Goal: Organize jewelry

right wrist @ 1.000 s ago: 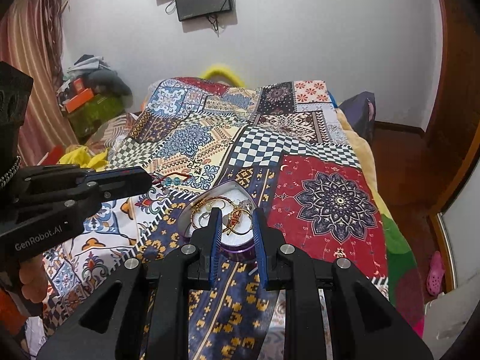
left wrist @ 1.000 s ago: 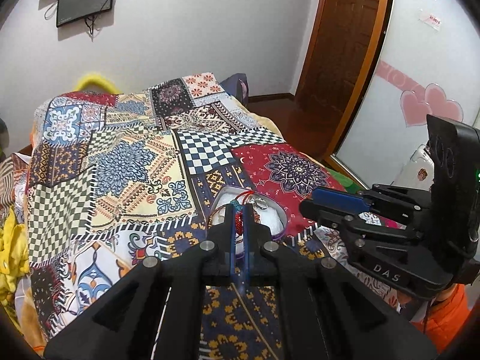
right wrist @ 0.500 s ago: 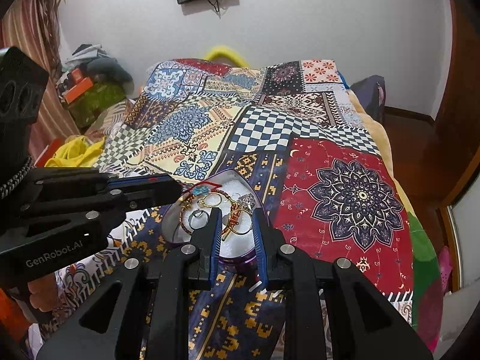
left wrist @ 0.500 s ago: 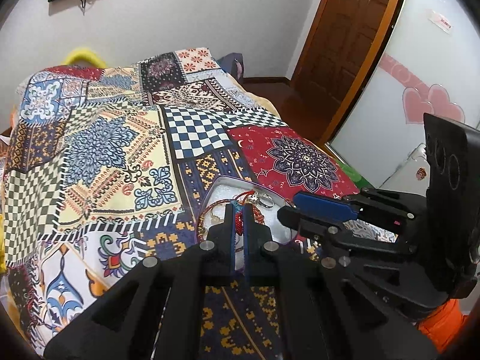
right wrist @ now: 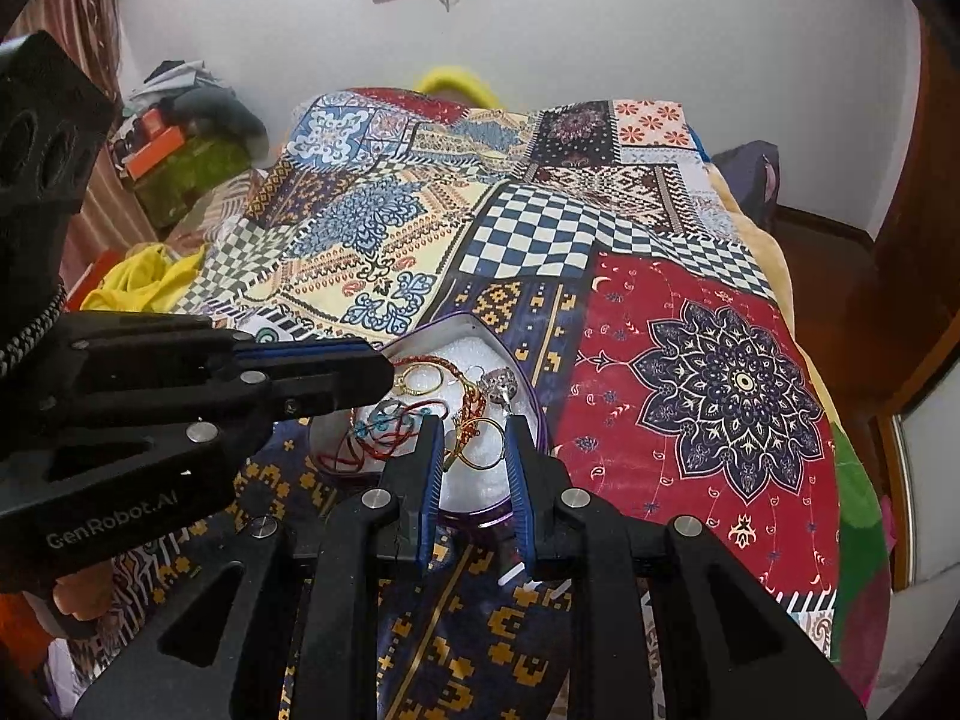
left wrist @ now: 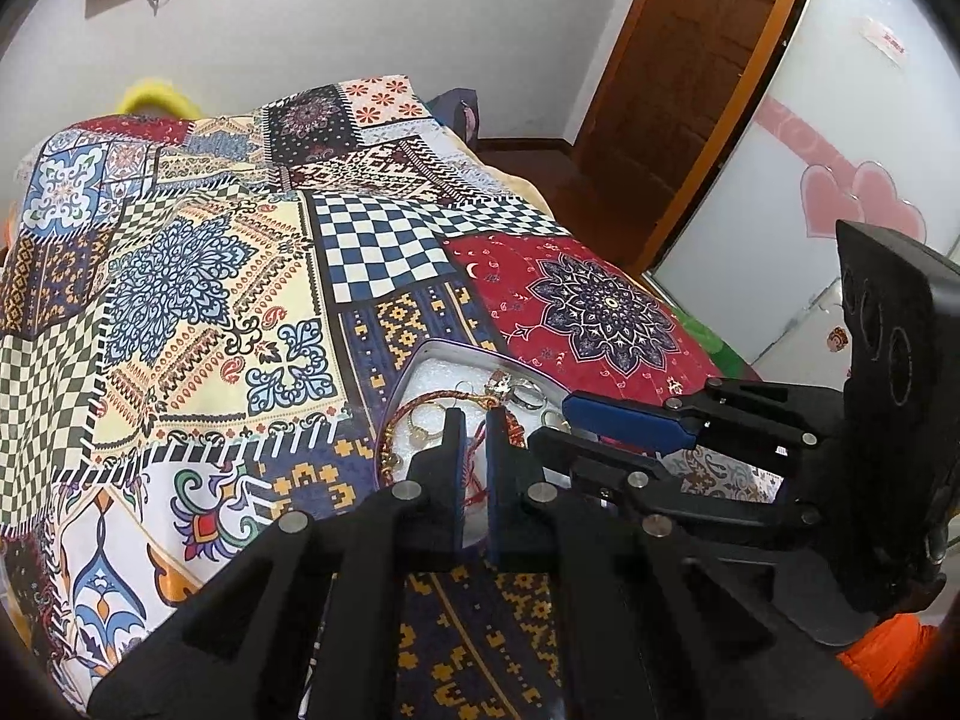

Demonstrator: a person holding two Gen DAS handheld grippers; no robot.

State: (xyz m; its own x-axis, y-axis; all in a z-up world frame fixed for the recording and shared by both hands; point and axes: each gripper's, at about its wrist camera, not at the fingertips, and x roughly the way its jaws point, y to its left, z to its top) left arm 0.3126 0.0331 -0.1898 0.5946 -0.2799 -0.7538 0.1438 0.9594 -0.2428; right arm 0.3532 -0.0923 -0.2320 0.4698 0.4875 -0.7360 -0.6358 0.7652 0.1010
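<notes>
Two grippers hover over the heart-shaped tin (right wrist: pixel 528 396) on the quilt (right wrist: pixel 720 372): left gripper (left wrist: pixel 474 420) narrowly parted around a red cord bracelet (left wrist: pixel 432 401), apparently ungripped; right gripper (right wrist: pixel 474 429) part-open, empty; a firmer pinch is advised before lifting

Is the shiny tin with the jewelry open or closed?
Open. The tin has no lid on it, so the gold rings and red cord bracelet show on its white padding.

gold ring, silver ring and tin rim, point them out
gold ring (right wrist: pixel 420 380), right wrist view, on its band
silver ring (left wrist: pixel 531 399), left wrist view, on its band
tin (left wrist: pixel 465 348), left wrist view, on its far rim
</notes>
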